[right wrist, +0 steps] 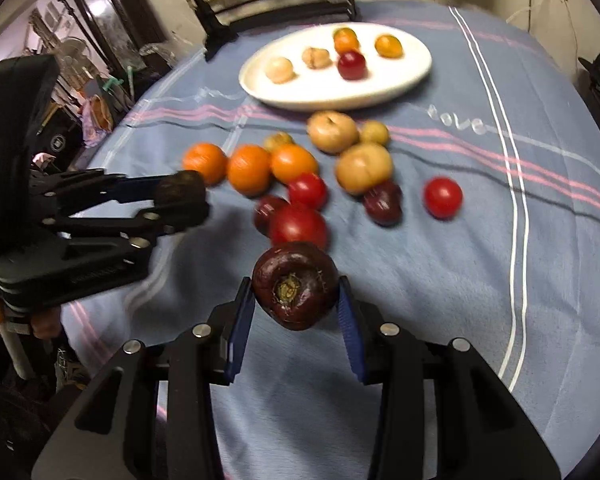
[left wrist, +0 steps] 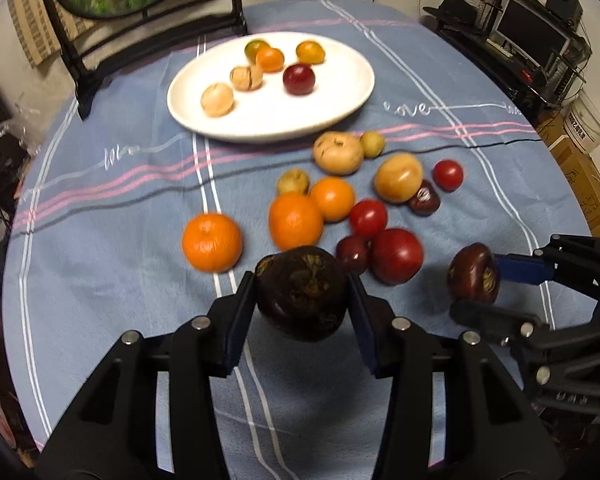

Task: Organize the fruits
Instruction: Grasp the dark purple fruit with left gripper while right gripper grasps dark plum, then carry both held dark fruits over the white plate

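Fruits are scattered all over the blue striped tablecloth [left wrist: 112,280], and you've got one in each tool. Your left gripper [left wrist: 302,300] is pinching a dark, rough-skinned purple-black round fruit [left wrist: 302,292] between its blue-padded fingers [left wrist: 242,320], lifted off the cloth with its shadow underneath. Your right gripper [right wrist: 296,300] is clamped on a dark maroon flattened fruit with a tan stem scar [right wrist: 295,284] facing the camera — also raised above the cloth.

Beyond your tools lies the loose pile: three bright orange mandarins [left wrist: 212,242] in a rough row, small shiny red tomato-like fruits [left wrist: 367,218] and one larger red one [left wrist: 396,255] just behind your left load, and a few tan, potato-coloured round fruits [left wrist: 338,153] nearer the plate. One red fruit [right wrist: 443,197] sits a little apart on the right side of the cluster. A dark maroon one [right wrist: 383,202] lies touching a big tan fruit [right wrist: 364,167].

At the far side sits the oval white ceramic plate [left wrist: 340,100], already carrying two pale beige walnut-like pieces [left wrist: 217,99], a deep red plum-like fruit [left wrist: 299,79], a small orange one [left wrist: 269,59] and two yellow-green ones — blur makes the details soft. A black cable [left wrist: 440,147] runs across the cloth between plate and pile. Behind the plate stands a black metal frame [left wrist: 80,72].
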A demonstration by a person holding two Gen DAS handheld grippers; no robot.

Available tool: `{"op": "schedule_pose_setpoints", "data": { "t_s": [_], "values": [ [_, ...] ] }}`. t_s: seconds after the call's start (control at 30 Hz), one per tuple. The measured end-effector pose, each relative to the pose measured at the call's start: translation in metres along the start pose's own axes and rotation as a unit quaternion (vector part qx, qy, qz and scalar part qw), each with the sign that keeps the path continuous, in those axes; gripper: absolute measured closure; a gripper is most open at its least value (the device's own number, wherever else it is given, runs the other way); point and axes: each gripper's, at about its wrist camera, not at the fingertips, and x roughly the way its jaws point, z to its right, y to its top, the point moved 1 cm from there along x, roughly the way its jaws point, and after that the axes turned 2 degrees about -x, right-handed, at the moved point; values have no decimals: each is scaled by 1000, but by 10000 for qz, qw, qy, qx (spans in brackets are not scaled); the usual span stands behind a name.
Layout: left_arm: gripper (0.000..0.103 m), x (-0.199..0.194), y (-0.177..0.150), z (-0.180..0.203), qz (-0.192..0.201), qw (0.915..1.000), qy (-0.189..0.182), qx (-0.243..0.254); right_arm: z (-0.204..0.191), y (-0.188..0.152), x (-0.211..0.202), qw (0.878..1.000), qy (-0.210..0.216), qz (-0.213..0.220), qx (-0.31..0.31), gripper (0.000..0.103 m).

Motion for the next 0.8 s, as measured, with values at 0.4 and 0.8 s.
{"op": "schedule_pose_setpoints", "data": {
  "t_s": [0.4, 0.8],
  "values": [
    [57, -14, 6, 0, 134, 9999, 43, -6, -10, 5, -8, 9999, 92, 60, -101, 61],
    [57, -12, 19, -6, 160, 9998, 44, -69, -10, 13, -2, 9997, 153, -7, -190, 61]
  ]
}}
